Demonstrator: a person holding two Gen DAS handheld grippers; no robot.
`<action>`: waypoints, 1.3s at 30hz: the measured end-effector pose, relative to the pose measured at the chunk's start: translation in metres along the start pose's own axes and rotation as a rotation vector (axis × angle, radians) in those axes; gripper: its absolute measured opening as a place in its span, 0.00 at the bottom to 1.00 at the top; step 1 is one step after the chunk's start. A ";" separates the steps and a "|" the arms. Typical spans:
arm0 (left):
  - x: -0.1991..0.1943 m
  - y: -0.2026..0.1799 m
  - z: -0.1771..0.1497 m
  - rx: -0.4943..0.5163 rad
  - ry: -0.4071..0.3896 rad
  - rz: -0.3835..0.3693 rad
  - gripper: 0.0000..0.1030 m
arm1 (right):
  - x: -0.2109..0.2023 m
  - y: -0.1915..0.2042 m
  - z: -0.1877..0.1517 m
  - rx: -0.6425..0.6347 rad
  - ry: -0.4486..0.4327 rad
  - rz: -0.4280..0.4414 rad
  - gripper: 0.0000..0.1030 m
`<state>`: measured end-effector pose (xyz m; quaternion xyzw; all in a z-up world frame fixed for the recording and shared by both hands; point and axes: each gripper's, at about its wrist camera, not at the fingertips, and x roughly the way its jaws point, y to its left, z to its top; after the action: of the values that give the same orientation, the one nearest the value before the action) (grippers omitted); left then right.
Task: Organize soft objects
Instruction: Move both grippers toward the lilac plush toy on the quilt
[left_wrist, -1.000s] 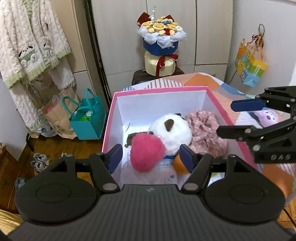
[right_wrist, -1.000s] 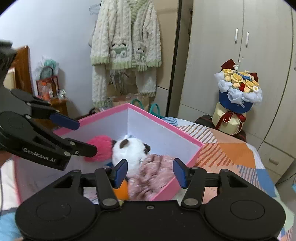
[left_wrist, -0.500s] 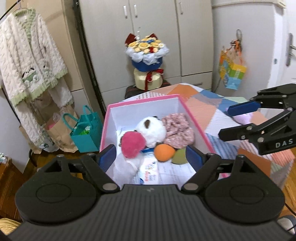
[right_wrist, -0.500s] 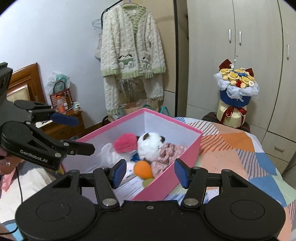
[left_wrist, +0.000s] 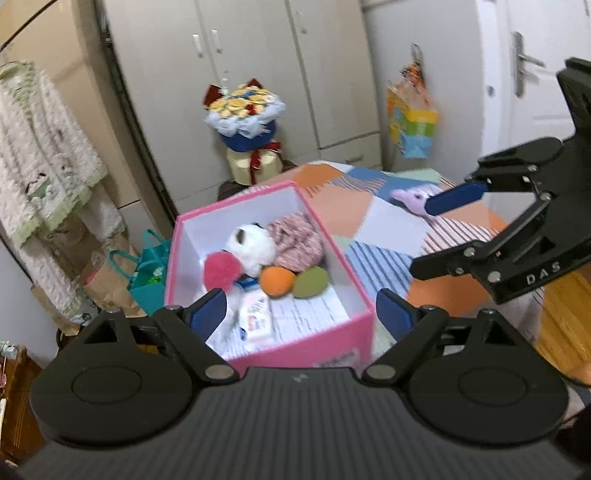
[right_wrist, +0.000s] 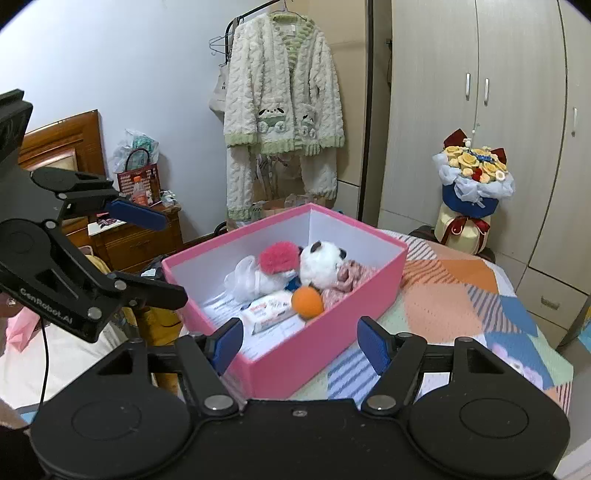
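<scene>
A pink box (left_wrist: 295, 350) stands on the patchwork bedspread (left_wrist: 343, 206). Inside lie a pink pompom (left_wrist: 221, 271), a panda plush (left_wrist: 251, 247), a floral cloth (left_wrist: 299, 240), an orange ball (left_wrist: 277, 281), a green ball (left_wrist: 310, 282) and a tissue pack (left_wrist: 255, 319). A purple plush (left_wrist: 412, 195) rests on the bed to the box's right. My left gripper (left_wrist: 300, 312) hovers back from the box's near end, its jaws opening with nothing held. My right gripper (right_wrist: 299, 341) hangs off the box's (right_wrist: 314, 350) right corner, jaws also opening and empty. Each gripper shows in the other's view, the right gripper (left_wrist: 439, 230) and the left gripper (right_wrist: 155, 254).
A flower bouquet (left_wrist: 245, 114) stands behind the bed by the wardrobe doors (left_wrist: 251, 55). A knitted cardigan (right_wrist: 284, 110) hangs on a rack. A teal bag (left_wrist: 147, 273) and paper bags sit on the floor left of the box. A wooden nightstand (right_wrist: 136, 236) is farther left.
Both grippers have pulled back from the box and risen a little, and their jaws have spread wider. The box looks smaller, and the orange and green balls have come into view.
</scene>
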<state>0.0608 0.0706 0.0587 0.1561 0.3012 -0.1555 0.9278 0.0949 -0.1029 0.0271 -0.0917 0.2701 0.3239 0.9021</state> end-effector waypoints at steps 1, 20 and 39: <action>-0.001 -0.004 -0.002 0.007 0.007 -0.013 0.86 | -0.004 0.001 -0.003 0.000 0.000 0.001 0.71; 0.013 -0.074 -0.002 0.083 -0.005 -0.270 0.96 | -0.055 -0.040 -0.078 0.154 -0.045 -0.117 0.86; 0.139 -0.113 0.042 -0.117 -0.059 -0.337 1.00 | -0.025 -0.120 -0.124 0.193 0.039 -0.285 0.87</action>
<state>0.1463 -0.0749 -0.0156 0.0445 0.3041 -0.2954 0.9046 0.1018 -0.2508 -0.0639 -0.0484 0.3017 0.1633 0.9381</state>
